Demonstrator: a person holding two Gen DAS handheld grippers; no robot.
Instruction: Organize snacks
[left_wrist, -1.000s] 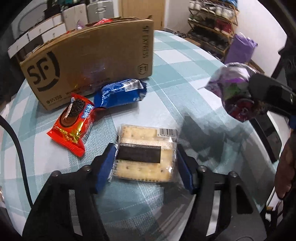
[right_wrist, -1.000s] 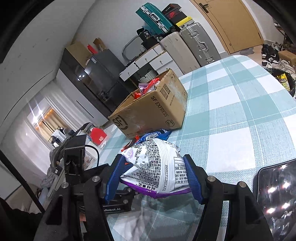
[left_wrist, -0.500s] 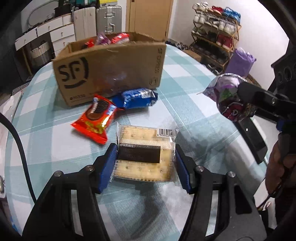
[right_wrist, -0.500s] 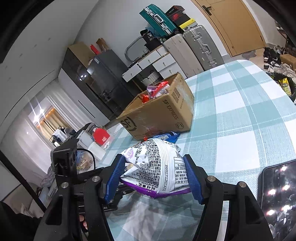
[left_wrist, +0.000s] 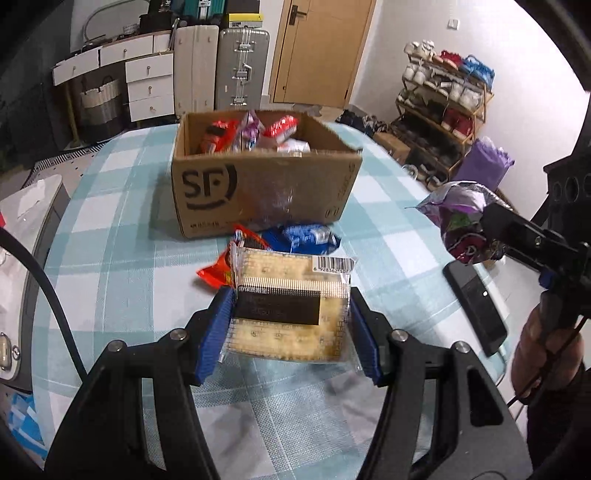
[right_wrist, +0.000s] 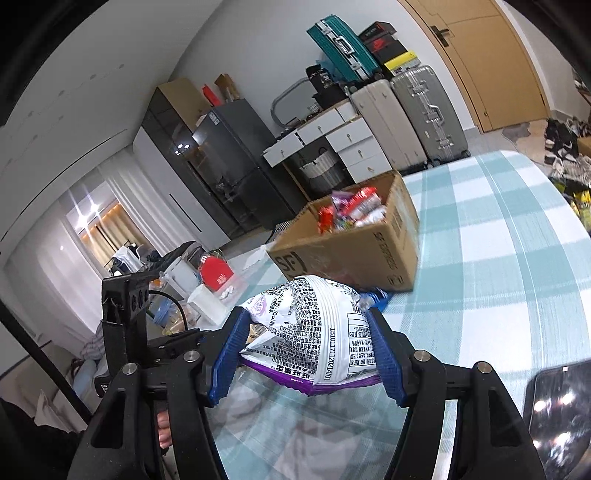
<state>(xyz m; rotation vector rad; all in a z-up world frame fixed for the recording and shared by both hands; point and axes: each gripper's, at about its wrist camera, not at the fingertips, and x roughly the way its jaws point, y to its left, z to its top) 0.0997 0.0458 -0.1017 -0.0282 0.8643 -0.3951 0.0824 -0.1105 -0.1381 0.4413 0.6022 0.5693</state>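
The cracker pack (left_wrist: 291, 310) wears clear glossy film; the purple-edged snack bag (right_wrist: 314, 343) is crinkled shiny foil-plastic. The cardboard box (left_wrist: 266, 192) is matt brown, with glossy tape across its front. A checked cloth (left_wrist: 122, 236) covers the table, under a phone (left_wrist: 474, 302) of glossy black glass

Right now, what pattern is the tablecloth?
Teal-and-white check on the tablecloth; clearest in the right wrist view.

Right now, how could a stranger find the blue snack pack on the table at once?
Find the cardboard box marked SF on the checked table. The blue pack lies on the cloth just before the box's front wall. Its neighbour, the red pack, lies beside it; only this one is blue.
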